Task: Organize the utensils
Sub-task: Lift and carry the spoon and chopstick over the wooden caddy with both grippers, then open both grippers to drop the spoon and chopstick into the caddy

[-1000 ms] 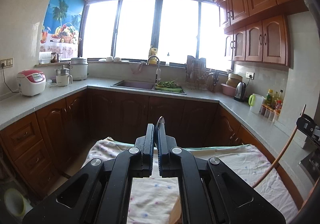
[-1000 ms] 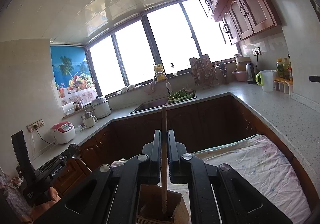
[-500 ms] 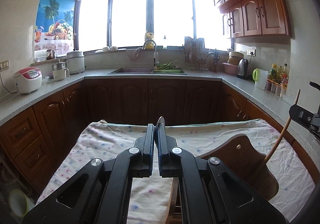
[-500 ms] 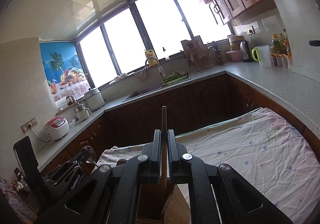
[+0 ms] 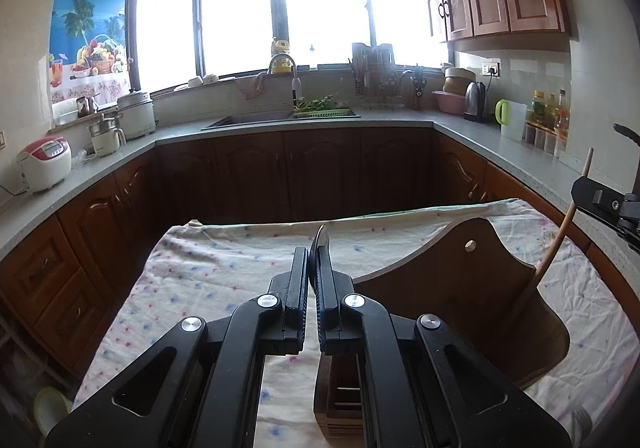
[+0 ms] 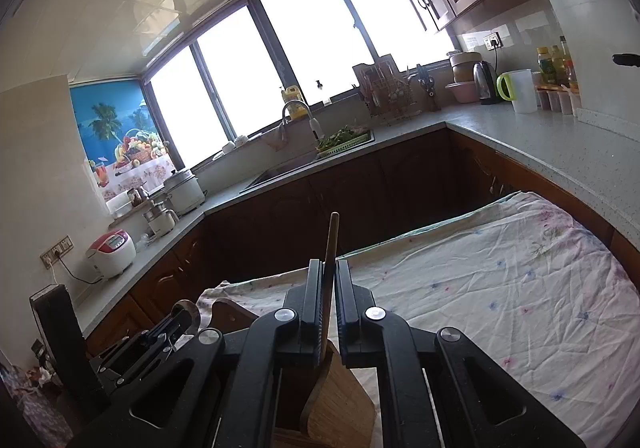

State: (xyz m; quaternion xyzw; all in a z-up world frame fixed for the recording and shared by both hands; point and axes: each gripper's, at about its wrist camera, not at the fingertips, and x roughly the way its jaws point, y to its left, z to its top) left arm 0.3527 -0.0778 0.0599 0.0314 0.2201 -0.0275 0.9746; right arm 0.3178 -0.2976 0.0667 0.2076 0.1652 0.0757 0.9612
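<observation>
Left hand-held gripper (image 5: pixel 314 272): jaws nearly together, clamped on the thin handle of a metal spoon (image 5: pixel 322 240); its bowl pokes out just past the fingertips.
Right hand-held gripper (image 6: pixel 329 280): jaws narrow, pinching a wooden stick (image 6: pixel 331 248) that stands up between the pads and runs down below them.
Wooden holder (image 5: pixel 460 288): just below and to the right of the left hand-held gripper, on the cloth-covered worktop (image 5: pixel 224 272); its slotted box end sits directly under the jaws.
Stick, lower end: from the left view it slants down into the holder; contact with the bottom cannot be told.
Spoon, handling (judged): light, stiff, smooth steel; likely to slip or swivel in the pads if gripped at one thin edge. Best held flat across the handle, as it is now.
Stick, handling (judged): light, rigid, slightly grippy wood; long, so it levers easily. A hold at mid-shaft keeps the tip steerable.
Holder, handling (judged): heavier, stable, unlikely to shift under a light drop.
Risk (judged): spoon bowl catching the slot edge.
</observation>
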